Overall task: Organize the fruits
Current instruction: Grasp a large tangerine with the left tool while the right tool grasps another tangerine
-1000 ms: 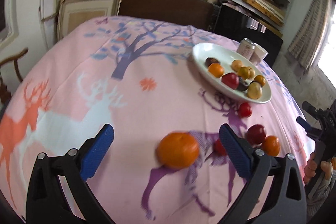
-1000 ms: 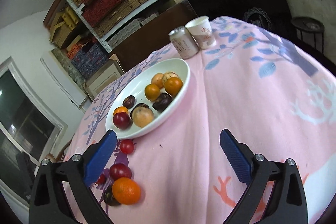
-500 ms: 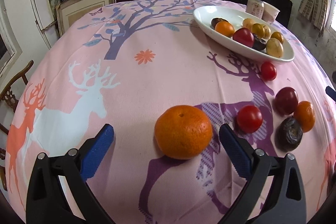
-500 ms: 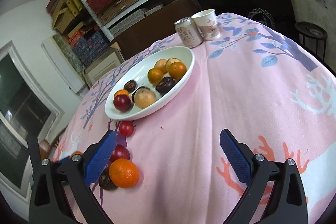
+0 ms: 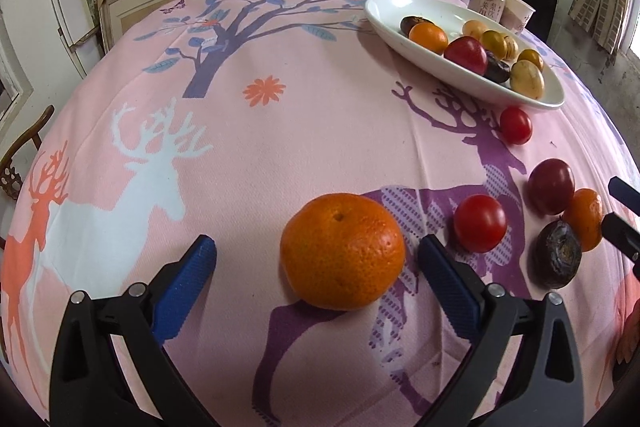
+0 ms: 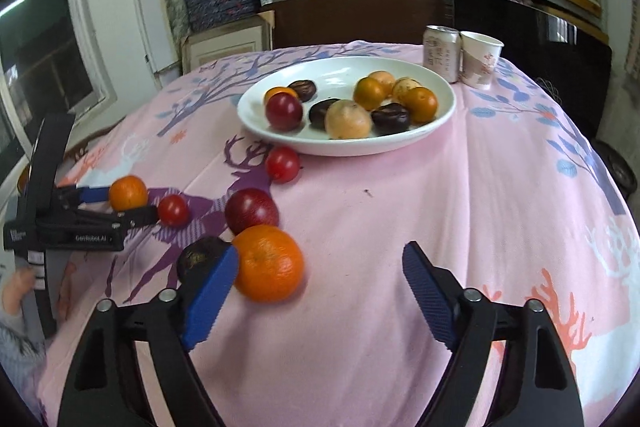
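My left gripper [image 5: 316,267] has its jaws spread around an orange [image 5: 342,251] on the bench [image 5: 280,131], not touching it; my right gripper [image 6: 320,291] has jaws closing, nothing pinched.

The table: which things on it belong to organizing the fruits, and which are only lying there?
For the job: large orange, loose tomatoes, plum, small orange, dark fruit, white plate.

Only lying there: can, paper cup.
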`<state>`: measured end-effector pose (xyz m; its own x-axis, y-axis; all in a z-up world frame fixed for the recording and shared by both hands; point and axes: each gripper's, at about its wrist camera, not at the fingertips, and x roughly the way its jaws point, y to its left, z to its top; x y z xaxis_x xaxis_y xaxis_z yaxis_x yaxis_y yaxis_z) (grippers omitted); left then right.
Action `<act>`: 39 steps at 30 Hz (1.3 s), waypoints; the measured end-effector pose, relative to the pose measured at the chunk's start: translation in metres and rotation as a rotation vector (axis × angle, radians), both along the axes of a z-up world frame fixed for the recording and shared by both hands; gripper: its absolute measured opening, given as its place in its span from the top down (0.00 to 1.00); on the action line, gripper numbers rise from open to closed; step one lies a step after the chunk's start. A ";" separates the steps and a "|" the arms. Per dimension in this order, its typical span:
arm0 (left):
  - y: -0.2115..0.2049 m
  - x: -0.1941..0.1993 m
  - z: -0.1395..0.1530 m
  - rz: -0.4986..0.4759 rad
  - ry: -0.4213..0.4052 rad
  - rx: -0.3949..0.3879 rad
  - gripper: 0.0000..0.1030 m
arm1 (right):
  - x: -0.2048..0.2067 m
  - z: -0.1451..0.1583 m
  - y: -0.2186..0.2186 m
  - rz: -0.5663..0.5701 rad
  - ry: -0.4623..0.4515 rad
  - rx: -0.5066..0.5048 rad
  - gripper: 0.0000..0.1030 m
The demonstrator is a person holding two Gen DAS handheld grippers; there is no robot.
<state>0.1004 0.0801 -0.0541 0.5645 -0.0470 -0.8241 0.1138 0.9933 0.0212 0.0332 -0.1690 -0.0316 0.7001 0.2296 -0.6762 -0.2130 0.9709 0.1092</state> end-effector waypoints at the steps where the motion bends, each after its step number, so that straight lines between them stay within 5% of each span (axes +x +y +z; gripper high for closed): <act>1: 0.000 0.000 0.000 0.000 0.000 0.001 0.04 | -0.001 0.000 0.003 0.013 -0.001 -0.004 0.25; 18: 0.000 -0.002 -0.001 0.008 -0.004 0.009 0.04 | 0.014 -0.011 0.014 0.091 0.113 0.133 0.57; 39: -0.001 0.000 -0.001 -0.003 0.001 0.004 0.04 | 0.014 -0.010 -0.006 -0.014 0.092 0.085 0.57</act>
<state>0.1007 0.0794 -0.0556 0.5633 -0.0452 -0.8250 0.1171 0.9928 0.0255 0.0474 -0.1750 -0.0416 0.6396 0.2796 -0.7161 -0.1850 0.9601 0.2097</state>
